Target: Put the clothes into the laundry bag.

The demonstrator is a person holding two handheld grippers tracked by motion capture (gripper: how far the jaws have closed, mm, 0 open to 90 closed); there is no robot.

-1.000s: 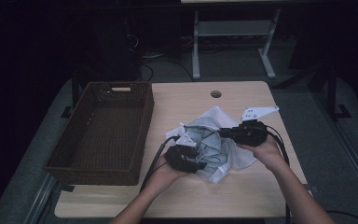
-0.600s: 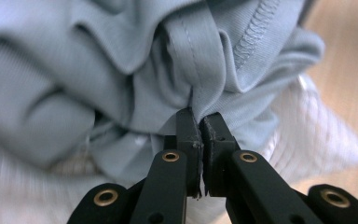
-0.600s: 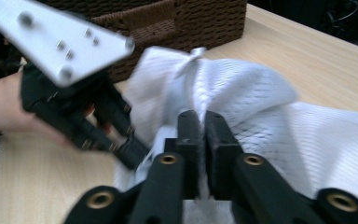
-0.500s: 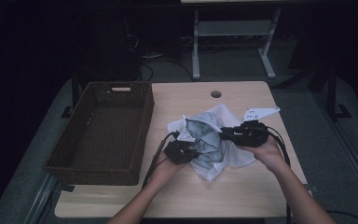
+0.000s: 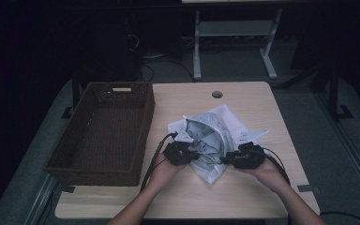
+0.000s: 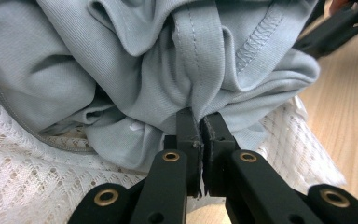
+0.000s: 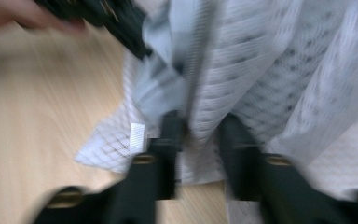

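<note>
1. While both hands work at the near middle of the table (image 5: 262, 98), a white mesh laundry bag (image 5: 229, 123) lies there with a grey garment (image 5: 208, 136) bunched in its open mouth.
2. Left tongs (image 5: 190, 154): in the left gripper view (image 6: 200, 122) the jaws are pressed together on a fold of the grey garment (image 6: 135, 60), pinching it at a stitched seam. The mesh of the bag (image 6: 23, 163) lies beneath and to either side of that fold.
3. Right tongs (image 5: 227, 160): in the right gripper view (image 7: 200, 126) the picture is blurred. The jaws have just been closing, with the edge of the white mesh bag (image 7: 261, 60) between them; a narrow gap remains, and whether the pads press on the mesh cannot be told.
4. The two tongs stand near one another at the near edge of the bag, left one on the garment, right one at the mesh beside it.
5. A small white tag (image 7: 137, 135) sits on the mesh just beside the right jaws.
6. A dark wicker basket (image 5: 75, 154) stands on the left part of the table, just beside the bag and apart from it.
</note>
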